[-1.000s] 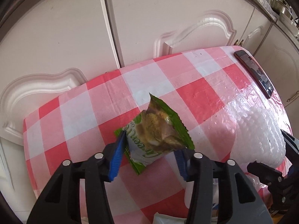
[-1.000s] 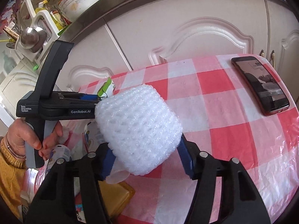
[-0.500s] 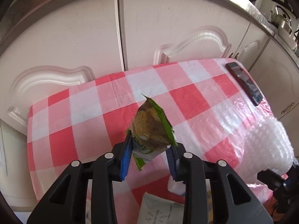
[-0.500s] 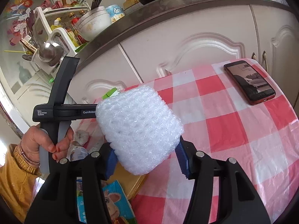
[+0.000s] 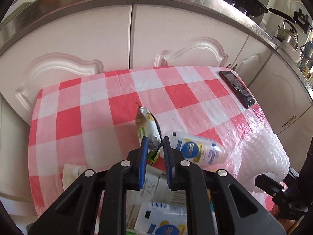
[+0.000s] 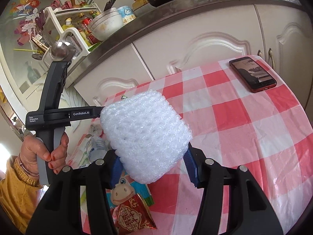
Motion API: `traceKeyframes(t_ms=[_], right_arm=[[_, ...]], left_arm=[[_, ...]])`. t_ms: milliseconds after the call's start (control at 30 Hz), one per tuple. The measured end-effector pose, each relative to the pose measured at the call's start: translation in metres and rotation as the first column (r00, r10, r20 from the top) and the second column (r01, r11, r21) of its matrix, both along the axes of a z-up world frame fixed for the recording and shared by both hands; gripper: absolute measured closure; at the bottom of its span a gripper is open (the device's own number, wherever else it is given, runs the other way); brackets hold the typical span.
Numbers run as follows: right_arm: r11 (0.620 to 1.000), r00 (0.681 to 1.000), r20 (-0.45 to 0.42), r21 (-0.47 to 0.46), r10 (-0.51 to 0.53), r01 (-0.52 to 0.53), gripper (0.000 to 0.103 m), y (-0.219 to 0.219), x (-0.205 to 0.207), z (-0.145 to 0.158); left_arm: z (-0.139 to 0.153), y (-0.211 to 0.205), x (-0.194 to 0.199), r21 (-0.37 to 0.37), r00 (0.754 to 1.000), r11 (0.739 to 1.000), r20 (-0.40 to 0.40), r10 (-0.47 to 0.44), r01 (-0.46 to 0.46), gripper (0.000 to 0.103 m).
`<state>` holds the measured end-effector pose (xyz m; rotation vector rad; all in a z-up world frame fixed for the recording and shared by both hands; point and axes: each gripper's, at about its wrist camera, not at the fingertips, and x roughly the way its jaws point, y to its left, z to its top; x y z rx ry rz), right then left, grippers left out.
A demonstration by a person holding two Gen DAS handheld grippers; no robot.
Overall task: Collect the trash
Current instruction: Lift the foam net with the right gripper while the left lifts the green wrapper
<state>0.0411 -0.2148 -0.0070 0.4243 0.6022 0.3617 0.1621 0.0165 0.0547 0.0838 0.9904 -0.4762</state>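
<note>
My left gripper [image 5: 154, 144] is shut on a crumpled green and silver snack wrapper [image 5: 147, 129], held above the red-and-white checked tablecloth [image 5: 93, 105]. My right gripper [image 6: 153, 161] is shut on a white foam net sleeve [image 6: 144, 135], held above the table's near edge; the sleeve also shows in the left wrist view [image 5: 264, 152]. The left gripper's black body [image 6: 58, 115] and the hand holding it show in the right wrist view, its fingertips hidden behind the sleeve.
A plastic bottle [image 5: 197, 149], a crumpled tissue [image 5: 73, 173], cartons and a red snack packet [image 6: 132, 215] lie below the grippers. A phone [image 5: 237, 86] lies at the table's far right. White cabinet doors [image 5: 176, 29] stand behind the table.
Both grippers have lifted and pulled back from the table with their loads. The left jaws have closed tighter on the wrapper. Trash below has come into view.
</note>
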Motion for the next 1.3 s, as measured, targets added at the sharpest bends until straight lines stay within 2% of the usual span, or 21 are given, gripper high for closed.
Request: traceKeyframes(t_ms=[133,200,267,367,633,700,833,1000,1300], right_arm=[[1.000,1.000,-0.015,0.003,-0.008,0.008,0.048,-0.003,-0.011,-0.005],[1.000,1.000,-0.020,0.008,-0.008,0.008,0.048,-0.005,-0.014,-0.007],[1.000,1.000,-0.019,0.013,-0.009,0.010,0.048,-0.008,-0.018,-0.008],[1.000,1.000,-0.015,0.024,-0.009,0.009,0.048,-0.012,-0.021,-0.007],[0.999,1.000,-0.029,0.052,0.012,-0.010,0.047,-0.013,-0.017,-0.011],[0.998,0.999,-0.028,0.053,0.017,-0.016,0.047,-0.012,-0.017,-0.011],[0.998,0.999,-0.028,0.050,0.026,-0.024,0.047,-0.008,-0.017,-0.010],[0.999,0.999,-0.022,0.042,0.030,-0.029,0.047,-0.004,-0.018,-0.006],[0.999,0.999,-0.007,0.010,0.043,-0.043,0.047,0.013,-0.030,0.007]], left_arm=[[-0.009,-0.003,0.000,0.045,1.000,0.999,-0.013,0.001,-0.001,0.086],[-0.014,-0.004,0.004,0.066,1.000,0.998,-0.023,0.021,-0.019,0.079],[-0.017,-0.002,0.012,0.060,0.997,0.997,-0.053,0.056,-0.053,0.060],[-0.016,-0.002,0.021,0.075,0.995,0.994,-0.052,0.089,-0.085,0.053],[-0.040,0.007,0.050,0.085,0.962,0.974,-0.158,0.223,-0.212,0.054],[-0.040,0.007,0.050,0.084,0.961,0.971,-0.144,0.235,-0.224,0.054],[-0.040,0.009,0.049,0.070,0.958,0.966,-0.132,0.255,-0.247,0.065],[-0.035,0.017,0.039,0.041,0.961,0.967,-0.106,0.256,-0.253,0.066],[0.004,0.055,0.002,-0.050,0.966,0.965,-0.033,0.258,-0.259,0.066]])
